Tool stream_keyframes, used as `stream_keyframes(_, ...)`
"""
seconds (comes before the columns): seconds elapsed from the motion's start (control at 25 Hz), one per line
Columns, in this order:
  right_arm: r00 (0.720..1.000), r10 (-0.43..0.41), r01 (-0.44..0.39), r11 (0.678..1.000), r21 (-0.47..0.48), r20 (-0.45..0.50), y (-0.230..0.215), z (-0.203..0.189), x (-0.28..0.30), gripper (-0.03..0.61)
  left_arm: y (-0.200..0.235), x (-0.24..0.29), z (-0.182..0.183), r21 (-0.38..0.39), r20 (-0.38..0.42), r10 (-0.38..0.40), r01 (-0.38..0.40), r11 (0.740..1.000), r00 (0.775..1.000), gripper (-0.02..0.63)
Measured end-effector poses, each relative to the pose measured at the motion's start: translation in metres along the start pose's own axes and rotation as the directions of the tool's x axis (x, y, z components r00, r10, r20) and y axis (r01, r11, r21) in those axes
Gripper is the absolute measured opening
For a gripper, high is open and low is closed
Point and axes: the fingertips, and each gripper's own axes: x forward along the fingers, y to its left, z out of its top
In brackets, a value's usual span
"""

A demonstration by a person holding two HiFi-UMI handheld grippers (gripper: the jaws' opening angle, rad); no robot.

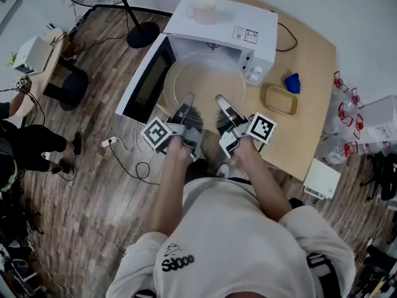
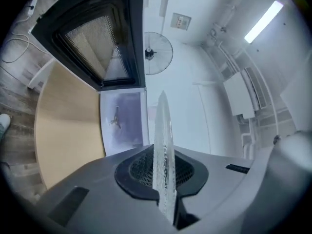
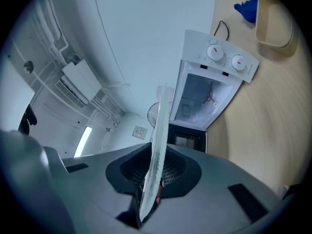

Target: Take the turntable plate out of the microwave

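The clear glass turntable plate (image 1: 205, 79) hangs level in front of the white microwave (image 1: 226, 23), whose door (image 1: 144, 79) stands open to the left. My left gripper (image 1: 188, 98) is shut on the plate's near rim, and my right gripper (image 1: 221, 99) is shut on that rim beside it. In the left gripper view the plate (image 2: 163, 145) shows edge-on, pinched in the left gripper (image 2: 165, 179), with the empty cavity (image 2: 122, 118) beyond. The right gripper view has the plate (image 3: 158, 140) edge-on in the right gripper (image 3: 152, 182), facing the microwave (image 3: 209, 91).
The microwave stands on a wooden table (image 1: 313, 113), with a yellow tray (image 1: 280, 100) and a blue object (image 1: 292, 82) to its right. A pale cup (image 1: 203, 9) sits on the microwave's top. A fan base (image 1: 142, 35), floor cables (image 1: 133, 154) and a person (image 1: 25, 144) are at left.
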Motion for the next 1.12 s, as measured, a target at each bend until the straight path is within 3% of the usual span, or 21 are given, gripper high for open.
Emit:
stream_keyframes(0.32,0.997,0.060,-0.064,0.993,-0.104,-0.039,0.076,-0.005,-0.031,0.031,-0.074,-0.027,-0.031,0.065,-0.011,-0.105,0.105,0.992,0.994,0.034)
stream_keyframes(0.6,0.996,0.081,-0.085,0.988,-0.130,-0.035,0.121,-0.008,-0.053,0.032,-0.122,-0.044,-0.054,0.100,-0.031,-0.146,0.149,0.984,0.989,0.034)
stream_keyframes(0.76,0.996,0.084,-0.089,0.982,-0.165,-0.037,0.134,-0.006,-0.057,0.031,-0.130,-0.050,-0.060,0.101,-0.038,-0.157,0.160,0.982,0.987,0.034)
stream_keyframes(1.12,0.995,0.083,-0.090,0.985,-0.145,-0.054,0.128,-0.008,-0.054,0.031,-0.122,-0.050,-0.059,0.091,-0.039,-0.146,0.149,0.985,0.989,0.034)
